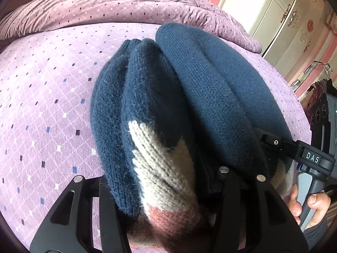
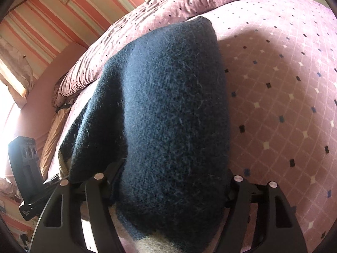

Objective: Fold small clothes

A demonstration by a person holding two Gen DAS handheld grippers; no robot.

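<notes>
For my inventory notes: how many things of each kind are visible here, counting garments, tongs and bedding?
Knitted sweater: 1
Tongs: 2, left tongs, right tongs
Quilt: 1
Bed sheet: 1
Total: 5

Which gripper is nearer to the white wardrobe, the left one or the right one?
Right. The right gripper lies on the side of the sweater toward the wardrobe; the left gripper holds the sweater's other end, further away.
</notes>
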